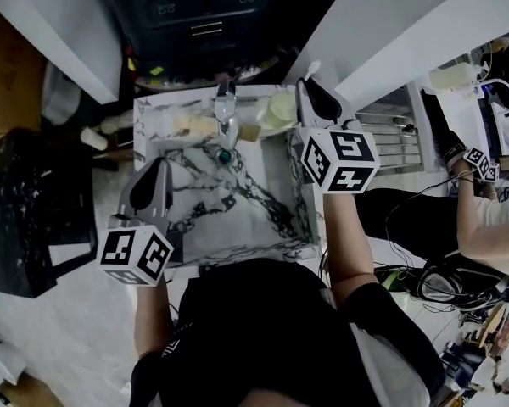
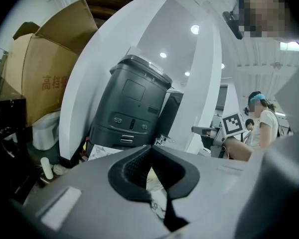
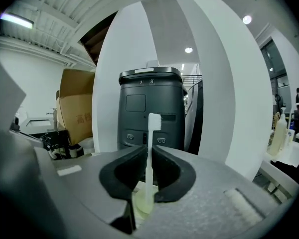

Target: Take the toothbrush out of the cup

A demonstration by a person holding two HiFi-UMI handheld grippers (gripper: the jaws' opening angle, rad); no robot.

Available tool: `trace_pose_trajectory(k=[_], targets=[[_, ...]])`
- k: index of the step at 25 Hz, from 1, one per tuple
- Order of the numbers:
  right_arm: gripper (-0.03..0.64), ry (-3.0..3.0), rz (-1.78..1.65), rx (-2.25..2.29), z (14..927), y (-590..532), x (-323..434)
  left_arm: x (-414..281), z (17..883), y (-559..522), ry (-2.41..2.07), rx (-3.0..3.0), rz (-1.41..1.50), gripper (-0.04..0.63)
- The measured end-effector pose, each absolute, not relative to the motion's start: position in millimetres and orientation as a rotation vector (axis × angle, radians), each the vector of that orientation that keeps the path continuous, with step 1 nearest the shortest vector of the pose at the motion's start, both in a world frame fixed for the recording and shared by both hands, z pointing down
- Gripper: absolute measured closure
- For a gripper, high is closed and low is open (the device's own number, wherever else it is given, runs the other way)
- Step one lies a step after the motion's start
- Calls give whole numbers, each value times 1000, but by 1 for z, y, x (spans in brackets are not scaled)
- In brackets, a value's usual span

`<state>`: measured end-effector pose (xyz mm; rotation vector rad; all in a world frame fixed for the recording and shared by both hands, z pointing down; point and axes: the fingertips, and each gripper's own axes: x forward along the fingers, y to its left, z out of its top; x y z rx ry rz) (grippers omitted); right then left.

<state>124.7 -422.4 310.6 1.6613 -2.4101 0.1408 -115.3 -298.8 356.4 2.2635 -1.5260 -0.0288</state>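
My right gripper [image 1: 309, 97] is shut on a white toothbrush [image 3: 150, 159], which stands upright between the pads with its bristled head [image 3: 154, 121] above the jaws. The brush's head also shows past the jaws in the head view as the toothbrush [image 1: 312, 68]. Right under the jaws sits the pale green cup [image 3: 141, 204], and the handle's lower end runs down to its mouth. In the head view the cup [image 1: 280, 110] stands at the back right of the marble basin [image 1: 263, 219]. My left gripper [image 1: 155, 175] hovers over the basin's left edge, its jaws together with nothing in them [image 2: 150, 150].
A chrome faucet [image 1: 226, 113] rises at the back of the basin, with a green drain plug [image 1: 225, 155] below it. A dark bin [image 3: 150, 108] and white pillars stand beyond. A cardboard box [image 2: 40, 78] is at the left. Another person [image 1: 488, 219] sits at the right.
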Motion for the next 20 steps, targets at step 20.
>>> trace_pose_trajectory(k=[20], targets=[[589, -2466, 228, 1626, 313, -343, 111, -126, 336, -256, -1528, 2314, -54, 580]])
